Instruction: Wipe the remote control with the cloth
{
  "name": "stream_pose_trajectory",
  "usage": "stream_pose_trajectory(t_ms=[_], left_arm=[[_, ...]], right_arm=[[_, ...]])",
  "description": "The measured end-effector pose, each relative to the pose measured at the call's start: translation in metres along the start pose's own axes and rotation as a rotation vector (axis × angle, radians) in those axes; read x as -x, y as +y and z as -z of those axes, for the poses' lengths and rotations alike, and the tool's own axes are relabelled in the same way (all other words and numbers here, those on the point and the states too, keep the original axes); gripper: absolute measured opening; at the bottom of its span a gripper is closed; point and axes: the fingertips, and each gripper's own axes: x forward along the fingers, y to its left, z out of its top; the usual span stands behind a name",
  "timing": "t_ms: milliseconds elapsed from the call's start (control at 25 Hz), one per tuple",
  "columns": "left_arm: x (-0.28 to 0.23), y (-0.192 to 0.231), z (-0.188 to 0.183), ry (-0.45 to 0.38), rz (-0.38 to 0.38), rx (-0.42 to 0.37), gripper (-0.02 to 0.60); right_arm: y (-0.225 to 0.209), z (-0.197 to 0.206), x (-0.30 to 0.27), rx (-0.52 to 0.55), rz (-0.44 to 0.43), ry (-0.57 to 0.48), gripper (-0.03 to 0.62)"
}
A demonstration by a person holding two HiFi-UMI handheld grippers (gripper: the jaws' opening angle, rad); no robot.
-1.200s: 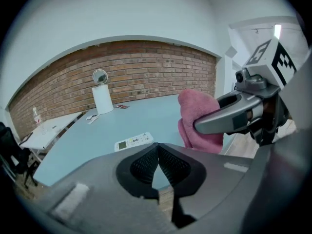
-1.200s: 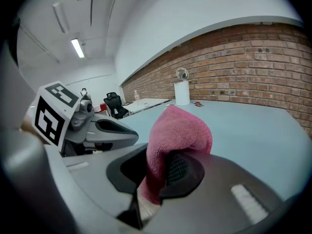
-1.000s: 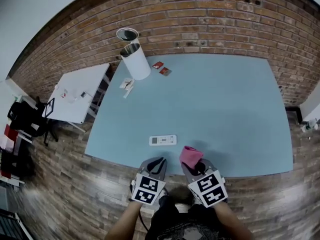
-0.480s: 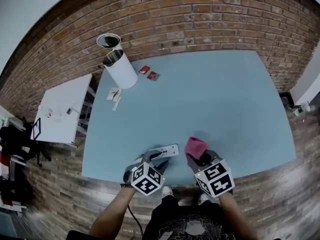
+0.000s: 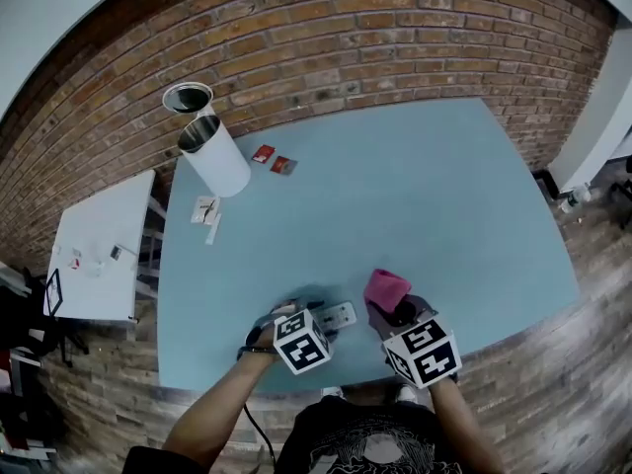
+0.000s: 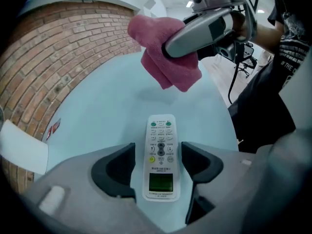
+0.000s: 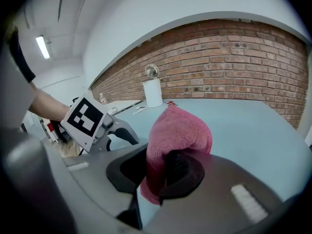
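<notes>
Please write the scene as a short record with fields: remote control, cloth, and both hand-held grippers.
remote control: flat on the blue table, buttons up
cloth: pink, off the table, apart from the remote control
left hand-held gripper: jaws opening, remote control between them, untouched
right hand-held gripper: shut on cloth
wiping: not yet begun

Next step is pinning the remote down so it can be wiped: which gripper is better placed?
Left. The left gripper has its jaws opening astride the remote, not yet pressing it. The right gripper is shut on the pink cloth, ready to wipe.
</notes>
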Motion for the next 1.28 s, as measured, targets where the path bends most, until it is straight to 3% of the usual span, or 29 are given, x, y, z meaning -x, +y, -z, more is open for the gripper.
stream_pose_trajectory(t_ms=[120,320,440,520,680,800,880,1040,1160,1280], left_arm=[[-0.009,-0.006,0.004,0.047,0.091,-0.023,0.308],[-0.014,-0.01,0.003,0.088,0.18,-0.05,0.304],[-0.014,-0.012,0.003,0.126,0.201,-0.055,0.29],[-0.014,-0.014,0.001,0.141,0.204,-0.064,0.242],[-0.014,-0.012,0.002,0.107,0.221,-0.033,0.236],[-0.009,-0.005,0.001,0.054,0.22,0.042,0.236],[0.003,-0.001,-0.008,-0.035,0.262,0.149,0.236],[0.038,0.006,-0.033,-0.286,0.421,0.421,0.236],[0.073,0.005,-0.052,-0.52,0.627,0.609,0.236],[0.112,0.0,-0.07,-0.734,0.875,0.716,0.238]], right_arm=[[-0.006,-0.002,-0.001,-0.014,0.031,0.001,0.063],[-0.013,-0.001,-0.003,-0.057,0.07,0.001,0.063],[-0.013,0.002,-0.006,-0.069,0.083,0.004,0.063],[-0.011,0.003,-0.008,-0.075,0.086,0.007,0.063],[-0.006,-0.001,-0.01,-0.068,0.091,-0.003,0.063],[-0.005,-0.007,-0.007,-0.061,0.106,-0.03,0.063],[-0.006,-0.013,-0.002,-0.059,0.122,-0.06,0.063],[-0.006,-0.034,0.014,-0.032,0.175,-0.137,0.063],[0.001,-0.064,0.031,0.009,0.195,-0.228,0.063],[0.011,-0.095,0.046,0.078,0.203,-0.309,0.063]])
